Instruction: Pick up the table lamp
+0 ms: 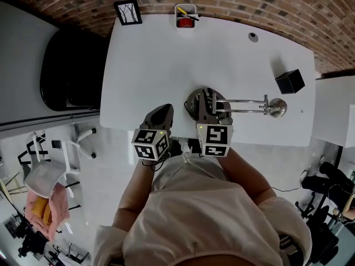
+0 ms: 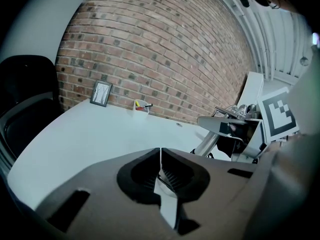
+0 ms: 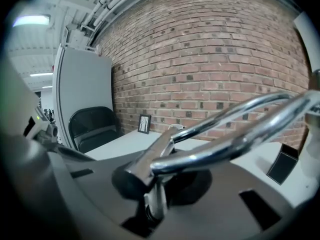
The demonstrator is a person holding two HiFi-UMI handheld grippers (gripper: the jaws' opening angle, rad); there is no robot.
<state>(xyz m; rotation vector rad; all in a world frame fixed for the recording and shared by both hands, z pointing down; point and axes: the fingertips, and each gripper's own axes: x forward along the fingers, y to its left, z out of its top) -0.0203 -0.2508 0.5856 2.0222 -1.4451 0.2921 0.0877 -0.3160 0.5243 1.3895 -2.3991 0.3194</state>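
The table lamp (image 1: 244, 100) stands near the front edge of the white table (image 1: 166, 54). It has a round dark base (image 1: 194, 100) and twin chrome arms that reach right to a chrome head (image 1: 277, 108). My right gripper (image 1: 213, 111) is over the base and shut on the lamp's upright stem. In the right gripper view that chrome stem (image 3: 156, 196) runs down between the jaws, with the arms (image 3: 230, 146) sweeping up to the right. My left gripper (image 1: 162, 113) hangs just left of the base, shut and empty (image 2: 160, 156). It sees the lamp stem (image 2: 209, 143) to its right.
A small picture frame (image 1: 128, 11) and a pen cup (image 1: 185, 16) stand at the table's far edge by the brick wall. A black cube (image 1: 290, 81) sits at the right, near the lamp head. A black chair (image 1: 72, 71) stands left of the table.
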